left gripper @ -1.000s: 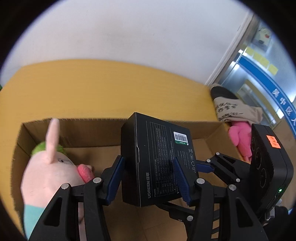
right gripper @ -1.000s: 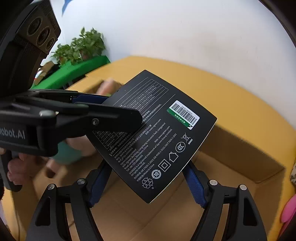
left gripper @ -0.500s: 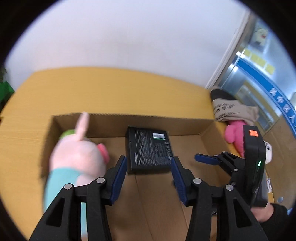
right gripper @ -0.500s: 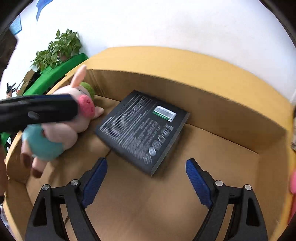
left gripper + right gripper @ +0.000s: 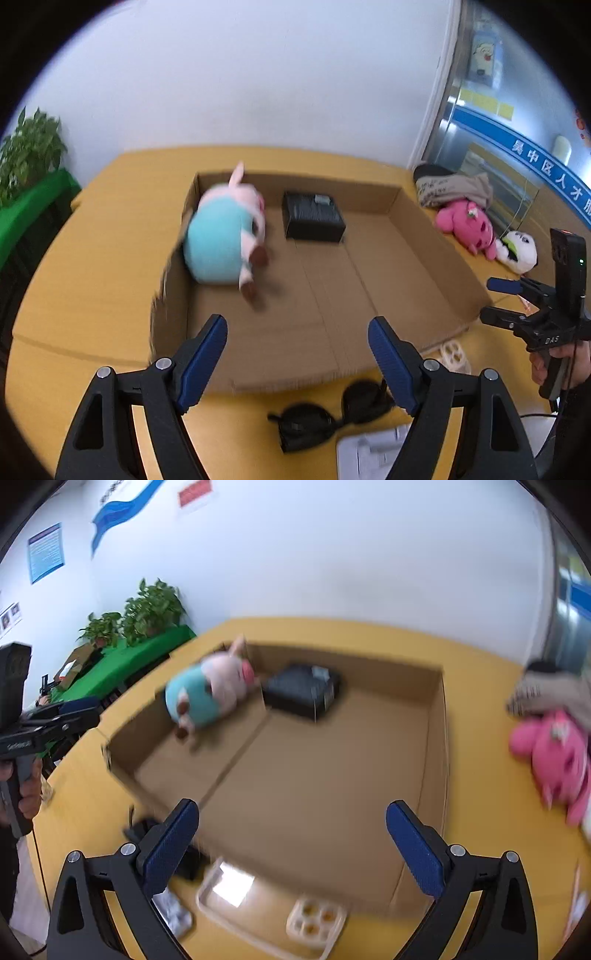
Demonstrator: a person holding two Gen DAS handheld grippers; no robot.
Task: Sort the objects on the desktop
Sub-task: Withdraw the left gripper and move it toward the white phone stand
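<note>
Black box [image 5: 313, 217] and pig toy [image 5: 225, 236] lying in cardboard box [image 5: 436, 258], upper centre. My left tongs [image 5: 297, 354] and right tongs [image 5: 291, 838] both opening, nothing between. Left on bench [image 5: 92, 258]: sunglasses [image 5: 332, 417] bottom centre, pink toy [image 5: 465, 225] right.

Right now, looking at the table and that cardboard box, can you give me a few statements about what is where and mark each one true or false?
1. The black box lies inside the cardboard box. True.
2. The pig plush sits outside it on the table. False: it is inside, at the left wall.
3. The pink plush is outside the cardboard box. True.
4. The left gripper holds the black box. False: nothing is between its fingers.
5. The sunglasses are inside. False: they lie on the table.
</note>
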